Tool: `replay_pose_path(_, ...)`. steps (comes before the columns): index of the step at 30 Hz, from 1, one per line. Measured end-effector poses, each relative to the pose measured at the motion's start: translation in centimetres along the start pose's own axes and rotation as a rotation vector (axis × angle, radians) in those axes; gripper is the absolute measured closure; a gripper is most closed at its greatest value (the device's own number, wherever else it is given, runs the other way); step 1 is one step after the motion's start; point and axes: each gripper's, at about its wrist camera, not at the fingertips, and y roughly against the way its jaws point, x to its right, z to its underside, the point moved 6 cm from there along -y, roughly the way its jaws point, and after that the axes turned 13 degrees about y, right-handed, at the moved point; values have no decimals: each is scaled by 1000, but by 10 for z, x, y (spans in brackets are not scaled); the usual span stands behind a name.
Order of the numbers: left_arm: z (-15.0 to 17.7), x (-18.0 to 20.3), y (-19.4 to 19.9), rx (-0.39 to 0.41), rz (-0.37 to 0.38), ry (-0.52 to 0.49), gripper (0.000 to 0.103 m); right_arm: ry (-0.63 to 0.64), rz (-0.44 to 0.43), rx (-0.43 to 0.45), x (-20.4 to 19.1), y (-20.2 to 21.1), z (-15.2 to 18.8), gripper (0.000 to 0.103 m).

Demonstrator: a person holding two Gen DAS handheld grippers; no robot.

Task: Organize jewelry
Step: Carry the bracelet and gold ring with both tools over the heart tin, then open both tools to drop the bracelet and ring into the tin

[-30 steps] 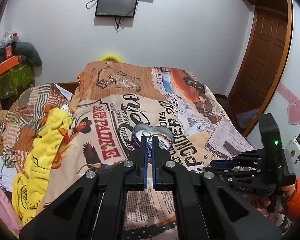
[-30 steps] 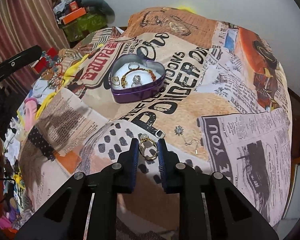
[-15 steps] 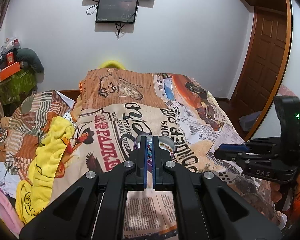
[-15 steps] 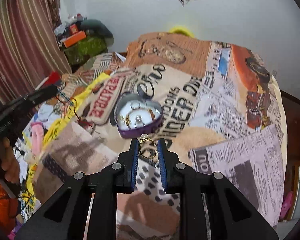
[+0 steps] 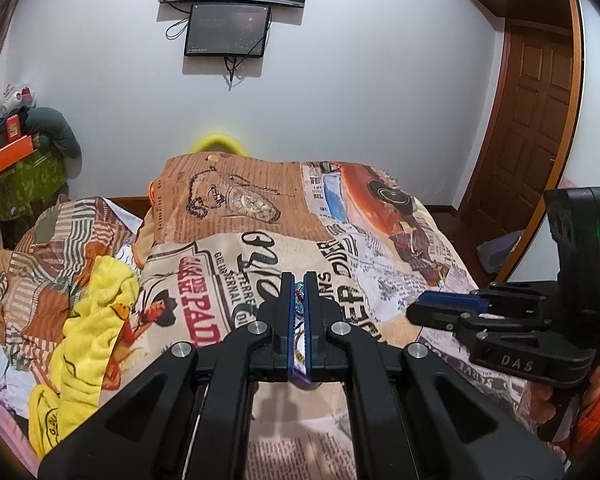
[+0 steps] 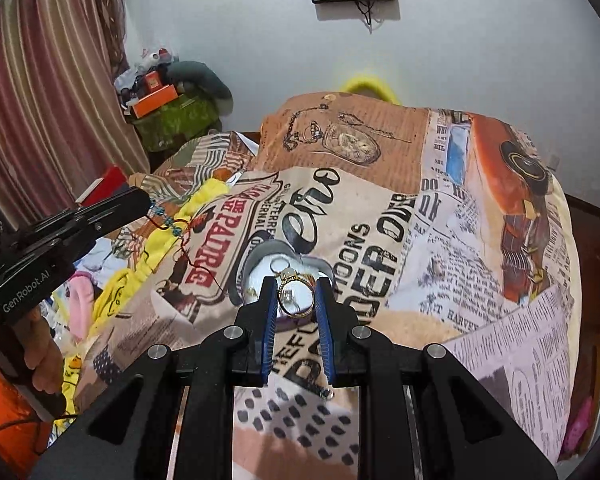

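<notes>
The setting is a bedroom in a home. A bed point(image 5: 260, 216), covered by a newspaper-print bedspread point(image 6: 380, 240), is occupying the centre of both views. A crumpled yellow towel point(image 5: 92, 320) is lying on the bed at 9 o'clock. Two dark screens point(image 5: 228, 30) are hanging on the white wall point(image 5: 360, 100) at 12 o'clock, with cables trailing below. A panelled wooden door point(image 5: 540, 128) is standing at 2 o'clock in the left wrist view. A striped curtain point(image 6: 48, 100) is hanging at 10 o'clock in the right wrist view, and beside it household clutter point(image 6: 168, 104) is sitting piled on a green-covered stand.
</notes>
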Motion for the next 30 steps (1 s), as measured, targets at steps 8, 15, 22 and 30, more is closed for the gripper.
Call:
replay_pose_path(8,-13,10,-20,7,18,-6,101,16,-14,-5,1,-15,-8,86)
replay_pose_path(15,-12,11,-45,-18,24,4,101,33,-30,-33,1,-32,-7,86)
replay_pose_path(22,2,1,-73,-82,16,28,101,48,-39,-78,5,-52,-3,86)
replay_pose_path(30,21,-16,-101,-208,40,84,101,45,-56,-142,8,-74,5,86)
